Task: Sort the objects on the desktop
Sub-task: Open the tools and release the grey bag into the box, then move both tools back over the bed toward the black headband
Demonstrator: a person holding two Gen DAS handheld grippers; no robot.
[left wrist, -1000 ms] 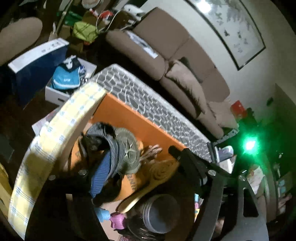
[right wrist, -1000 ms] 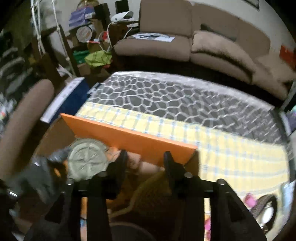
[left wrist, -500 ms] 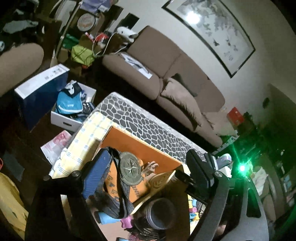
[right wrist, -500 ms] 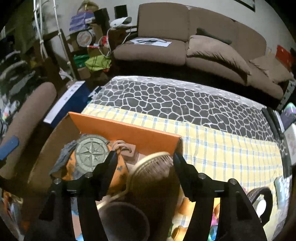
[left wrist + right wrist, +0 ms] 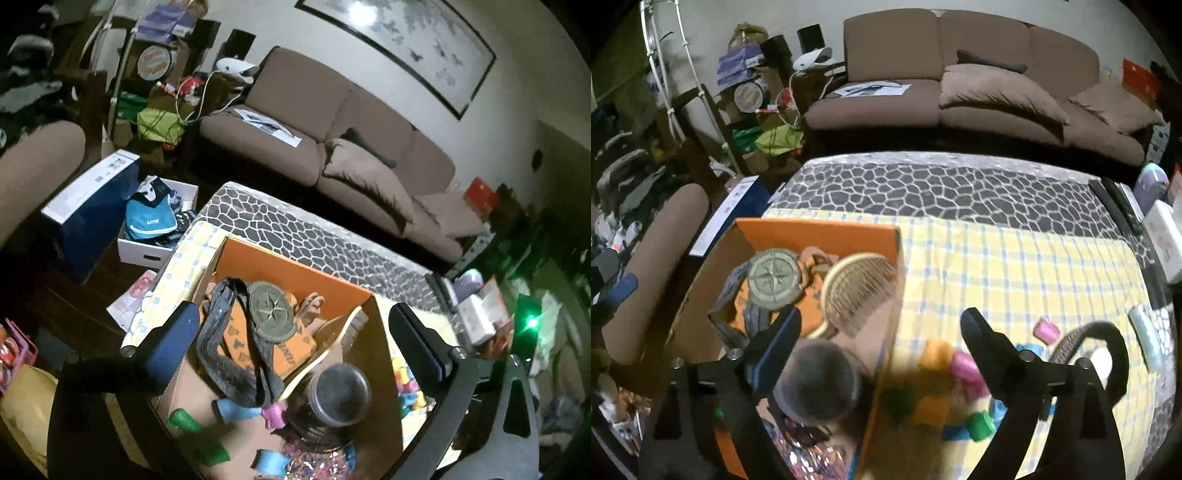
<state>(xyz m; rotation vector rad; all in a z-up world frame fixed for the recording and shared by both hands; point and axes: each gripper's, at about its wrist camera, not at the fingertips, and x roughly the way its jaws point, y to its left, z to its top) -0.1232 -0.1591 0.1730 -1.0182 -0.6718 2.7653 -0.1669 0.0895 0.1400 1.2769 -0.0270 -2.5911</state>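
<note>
Hovering over the orange box (image 5: 820, 232) with both grippers spread wide and holding nothing. Seeing the unsorted small toys (image 5: 964, 369) lying on the yellow checked cloth (image 5: 1015, 266), directly between and just beneath the right gripper (image 5: 879, 325), outside the box's right wall. Judging the right gripper nearer; left gripper (image 5: 291, 325) hanging over the box contents, medal (image 5: 271, 310) and brush (image 5: 860, 291) already inside.

My left wrist view: above left tongs (image 5: 295, 332), looking steeply down, orange box (image 5: 295, 267) close between tips, sofa (image 5: 332, 147) beyond. My right wrist view: above right tongs (image 5: 882, 332), facing same way, box wall (image 5: 820, 232) between tips, yellow checked surface (image 5: 1015, 266) ahead-right. Both share box, medallion (image 5: 271, 310), sofa.
</note>
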